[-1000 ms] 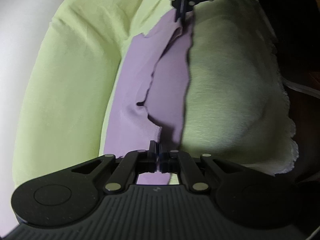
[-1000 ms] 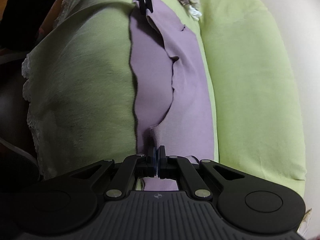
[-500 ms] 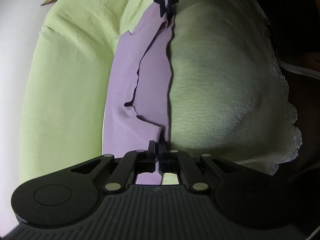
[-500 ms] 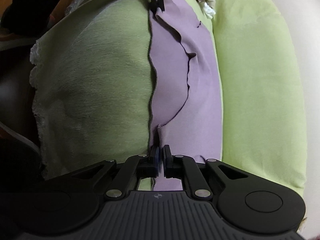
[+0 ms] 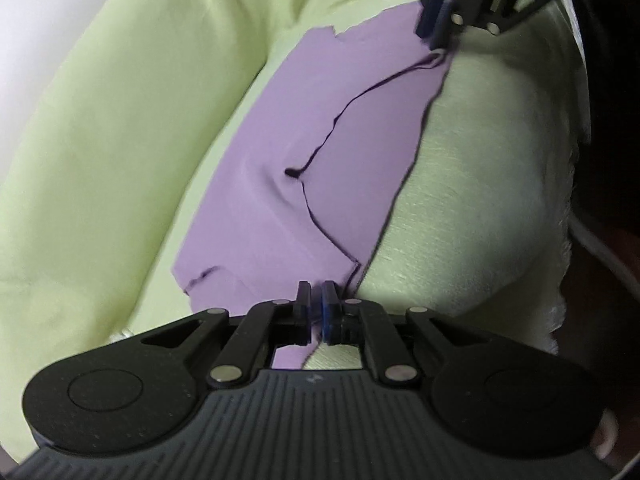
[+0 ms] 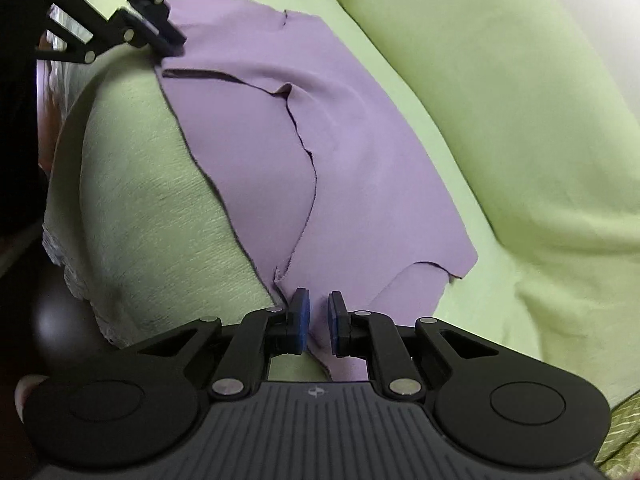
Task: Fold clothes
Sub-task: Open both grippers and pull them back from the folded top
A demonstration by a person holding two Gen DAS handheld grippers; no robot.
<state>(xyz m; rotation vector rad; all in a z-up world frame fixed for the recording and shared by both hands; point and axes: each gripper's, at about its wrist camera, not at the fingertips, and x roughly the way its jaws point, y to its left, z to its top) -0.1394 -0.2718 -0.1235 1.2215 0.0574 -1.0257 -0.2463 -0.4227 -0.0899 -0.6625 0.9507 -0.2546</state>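
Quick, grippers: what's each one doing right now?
Left gripper: nearly closed, purple garment edge between its pads.
Right gripper: jaws opening, the garment's edge lying loose in the gap.

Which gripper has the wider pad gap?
The right gripper: jaws opening, visible gap with the purple cloth between them. On the left gripper the pads sit almost together on it.

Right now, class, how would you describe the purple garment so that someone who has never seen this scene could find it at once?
Start with the broad pale-green fabric-covered cushion that fills the view. Along its seat, between the raised back and the rounded front edge, lies a flat, smooth lilac-purple cloth garment folded over itself, with thin dark raw edges. It is the only purple thing there; everything around it is green.
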